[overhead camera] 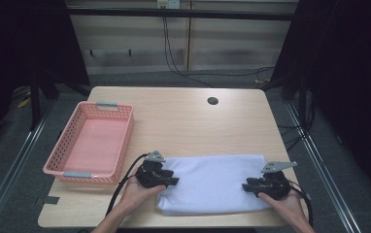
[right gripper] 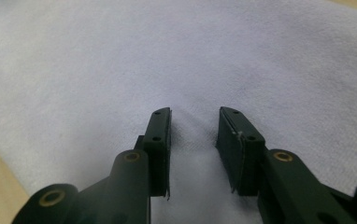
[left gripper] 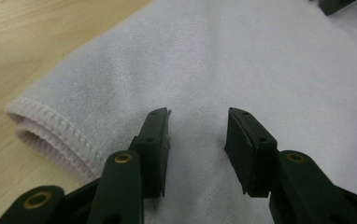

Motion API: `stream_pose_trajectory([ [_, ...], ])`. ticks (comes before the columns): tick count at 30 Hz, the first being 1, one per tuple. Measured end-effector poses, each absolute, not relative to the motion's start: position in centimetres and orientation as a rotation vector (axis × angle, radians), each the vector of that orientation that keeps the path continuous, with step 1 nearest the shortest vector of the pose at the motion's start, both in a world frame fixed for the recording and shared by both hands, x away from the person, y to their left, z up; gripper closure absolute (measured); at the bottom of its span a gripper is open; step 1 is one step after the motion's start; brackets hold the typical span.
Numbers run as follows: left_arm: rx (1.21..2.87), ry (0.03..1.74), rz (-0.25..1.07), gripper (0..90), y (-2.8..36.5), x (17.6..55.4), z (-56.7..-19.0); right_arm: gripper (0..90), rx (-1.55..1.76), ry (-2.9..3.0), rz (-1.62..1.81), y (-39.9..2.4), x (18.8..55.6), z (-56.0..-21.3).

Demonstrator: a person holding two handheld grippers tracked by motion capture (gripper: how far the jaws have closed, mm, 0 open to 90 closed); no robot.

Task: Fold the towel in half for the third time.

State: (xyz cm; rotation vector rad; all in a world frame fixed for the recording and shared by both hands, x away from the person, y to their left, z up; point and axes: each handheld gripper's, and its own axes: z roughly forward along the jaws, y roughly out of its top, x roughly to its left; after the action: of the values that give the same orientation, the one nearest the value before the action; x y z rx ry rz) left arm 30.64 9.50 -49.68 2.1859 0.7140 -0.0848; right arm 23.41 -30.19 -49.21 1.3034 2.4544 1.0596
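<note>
Near the counter's front edge lies a folded white towel, with the left hand-held gripper and right hand-held gripper at its ends, jaws apart, gripping nothing.

White folded terry-cloth towel: soft, matt, w/ stitched hem. Pale wood-grain table: smooth. Pink perforated plastic basket.

Open bench beyond the folded white towel; pink basket walling off the left side, just beside the left tool.
</note>
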Motion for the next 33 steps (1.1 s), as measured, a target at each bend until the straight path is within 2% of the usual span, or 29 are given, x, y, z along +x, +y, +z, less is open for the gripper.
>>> stream_pose_trajectory([
  [3, 2.187, 0.698, -0.072, 58.1, 9.1, 30.3, -49.7, 65.9, 1.312, 2.419, 1.071, -31.0, 24.2, -49.4],
  [6, 2.189, 0.699, -0.089, 56.2, 9.5, 30.0, -49.4, 55.8, 1.373, 2.407, 1.09, -31.1, 24.0, -49.0],
  [11, 2.137, 0.735, -0.044, 55.3, 10.8, 31.0, -48.5, 53.7, 1.303, 2.423, 1.185, -29.6, 22.1, -47.8],
  [15, 2.101, 0.785, -0.01, 55.5, 11.8, 32.1, -47.9, 49.2, 1.19, 2.48, 1.243, -26.5, 20.8, -47.2],
  [22, 2.107, 0.8, 0.003, 53.9, 11.1, 33.5, -48.0, 43.0, 0.959, 2.65, 1.244, -19.1, 20.3, -47.3],
  [29, 2.095, 0.825, 0.018, 51.9, 11.6, 34.1, -48.1, 41.0, 0.752, 2.798, 1.236, -11.2, 21.2, -48.1],
  [33, 2.082, 0.844, 0.023, 50.8, 12.0, 34.5, -48.2, 38.7, 0.706, 2.818, 1.263, -8.5, 22.3, -48.4],
])
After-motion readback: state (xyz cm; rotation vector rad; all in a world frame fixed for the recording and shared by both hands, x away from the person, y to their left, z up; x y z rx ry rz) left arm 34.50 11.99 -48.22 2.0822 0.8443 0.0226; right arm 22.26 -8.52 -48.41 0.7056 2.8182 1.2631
